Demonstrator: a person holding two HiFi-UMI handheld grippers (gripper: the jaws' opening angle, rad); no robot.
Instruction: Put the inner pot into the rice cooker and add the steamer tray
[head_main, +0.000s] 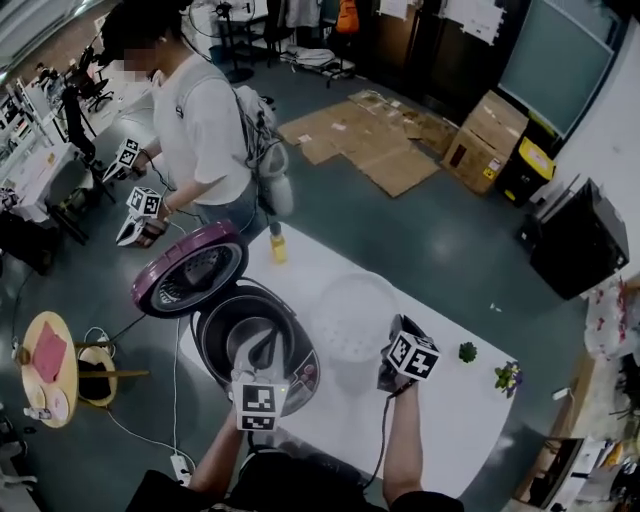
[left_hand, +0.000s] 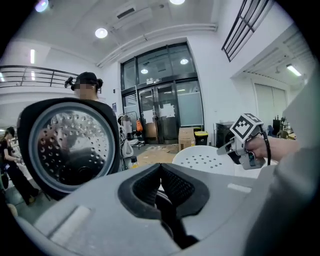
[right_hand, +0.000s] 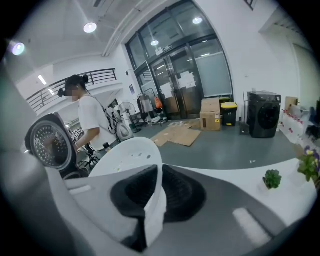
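Observation:
The rice cooker (head_main: 300, 375) stands at the white table's left end with its purple lid (head_main: 190, 270) swung open, and the metal inner pot (head_main: 240, 335) sits inside it. My left gripper (head_main: 267, 345) hovers over the pot's mouth, shut with nothing seen between its pads (left_hand: 160, 182). The left gripper view faces the lid's perforated inner plate (left_hand: 70, 145). The white perforated steamer tray (head_main: 355, 315) hangs above the table just right of the cooker. My right gripper (head_main: 385, 360) is shut on its near rim. In the right gripper view the rim (right_hand: 152, 200) is pinched between the pads.
Another person (head_main: 205, 130) with two marker-cube grippers stands behind the cooker. A yellow bottle (head_main: 278, 247) sits at the table's far edge. Two small plants (head_main: 467, 351) (head_main: 508, 377) stand on the right of the table (head_main: 450, 410). A round wooden stool (head_main: 50, 365) is on the floor at the left.

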